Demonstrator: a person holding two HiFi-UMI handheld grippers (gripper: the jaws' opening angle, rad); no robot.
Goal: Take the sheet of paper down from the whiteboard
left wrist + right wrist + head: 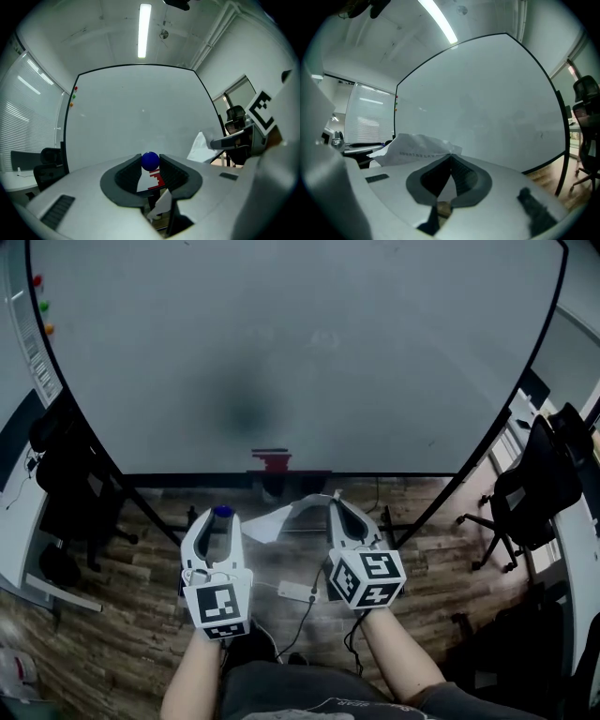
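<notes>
The whiteboard point(300, 352) stands bare in front of me, and no sheet hangs on it. The sheet of paper point(267, 523) is pinched at one edge by my right gripper point(333, 499), whose jaws are shut on it; the crumpled sheet point(417, 147) hangs out to the left of those jaws point(451, 157). My left gripper point(222, 515) is shut on a small round blue magnet point(150, 161), gripped at the tips. In the left gripper view the paper point(200, 149) shows off to the right. Both grippers are held low, in front of the board's bottom edge.
A red eraser point(271, 460) lies on the board's bottom ledge. Coloured magnets point(41, 306) sit at the board's upper left. Office chairs stand at the right point(534, 488) and left point(66, 479). A white adapter with a cable point(295, 592) lies on the wooden floor.
</notes>
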